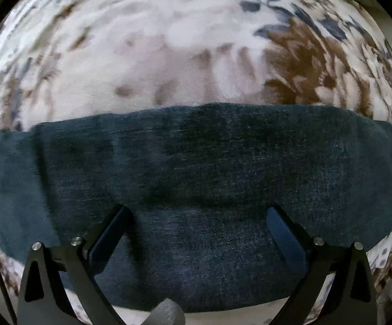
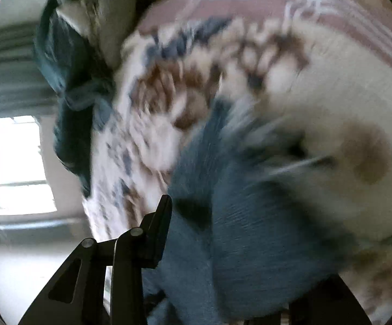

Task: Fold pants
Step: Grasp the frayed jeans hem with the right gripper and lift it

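Note:
The dark blue denim pants (image 1: 209,162) lie as a flat band across the floral blanket (image 1: 169,48) in the left wrist view. My left gripper (image 1: 198,216) hovers over the near part of the pants, jaws wide apart and empty. In the blurred right wrist view, a fold of the blue denim (image 2: 250,230) bunches up against my right gripper (image 2: 217,216). Only its left finger (image 2: 160,216) shows; the right finger is hidden behind the cloth, which seems held between them.
The cream blanket with brown and blue flowers (image 2: 169,103) covers the bed. A dark teal cloth heap (image 2: 68,86) and a pillow (image 2: 106,8) lie at the bed's far edge. A bright window (image 2: 12,162) and curtain are on the left.

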Demonstrator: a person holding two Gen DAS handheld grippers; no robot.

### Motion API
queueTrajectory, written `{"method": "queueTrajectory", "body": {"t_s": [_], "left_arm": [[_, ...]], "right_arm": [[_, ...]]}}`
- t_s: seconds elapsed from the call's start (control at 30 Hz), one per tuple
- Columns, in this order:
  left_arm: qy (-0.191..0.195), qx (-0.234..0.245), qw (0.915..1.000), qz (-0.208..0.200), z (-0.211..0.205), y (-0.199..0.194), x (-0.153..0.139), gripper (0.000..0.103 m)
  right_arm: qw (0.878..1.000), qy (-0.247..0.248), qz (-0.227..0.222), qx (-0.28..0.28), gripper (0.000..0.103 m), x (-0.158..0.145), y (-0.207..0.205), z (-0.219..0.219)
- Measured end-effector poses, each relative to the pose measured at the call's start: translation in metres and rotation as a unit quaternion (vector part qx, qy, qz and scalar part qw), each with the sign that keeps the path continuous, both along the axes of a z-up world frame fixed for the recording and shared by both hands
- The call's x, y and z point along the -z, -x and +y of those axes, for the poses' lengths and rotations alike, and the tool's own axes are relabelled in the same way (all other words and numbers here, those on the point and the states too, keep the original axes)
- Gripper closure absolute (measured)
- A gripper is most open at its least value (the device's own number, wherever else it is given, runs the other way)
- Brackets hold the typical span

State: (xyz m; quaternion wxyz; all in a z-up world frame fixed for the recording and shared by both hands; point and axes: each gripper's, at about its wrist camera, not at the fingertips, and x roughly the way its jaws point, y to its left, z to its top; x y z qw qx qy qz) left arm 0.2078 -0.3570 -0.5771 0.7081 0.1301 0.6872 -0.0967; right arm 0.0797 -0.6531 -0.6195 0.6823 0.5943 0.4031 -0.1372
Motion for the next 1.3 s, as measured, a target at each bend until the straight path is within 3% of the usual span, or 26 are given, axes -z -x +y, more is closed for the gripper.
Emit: {"method": "queueTrajectory", "body": {"t_s": [0.07,0.13,0.2,0.43,0.8,0.97,1.17,1.3], "left_arm": [[-0.047,-0.001,0.9984,-0.032,0.003,0.000,-0.013,0.000],[-0.070,-0.004,0.9962,-0.053,0.009,-0.001,-0.024,0.000],[-0.085,-0.009,0.9945,-0.061,0.021,-0.005,-0.032,0.000],[-0.085,-0.047,0.9934,-0.061,0.085,-0.026,-0.054,0.000],[-0.070,-0.100,0.9901,-0.069,0.210,-0.039,-0.090,0.000],[-0.085,-0.106,0.9880,-0.073,0.285,-0.038,-0.097,0.000],[-0.103,-0.113,0.9855,-0.073,0.364,-0.033,-0.115,0.000],[-0.109,-0.115,0.9846,-0.074,0.401,-0.031,-0.121,0.000]], "right_arm": [[0.999,0.034,0.026,0.003,0.089,-0.011,-0.003,0.005],[0.997,0.059,0.039,0.012,0.094,-0.025,-0.006,0.010],[0.994,0.094,0.053,0.008,0.095,-0.043,-0.013,0.020],[0.981,0.178,0.074,-0.014,0.097,-0.100,-0.045,0.074],[0.984,0.170,0.047,-0.026,0.097,-0.133,-0.079,0.176],[0.983,0.173,0.043,-0.035,0.097,-0.147,-0.096,0.243],[0.984,0.162,0.034,-0.059,0.097,-0.147,-0.120,0.329],[0.982,0.149,0.028,-0.109,0.097,-0.134,-0.139,0.395]]}}
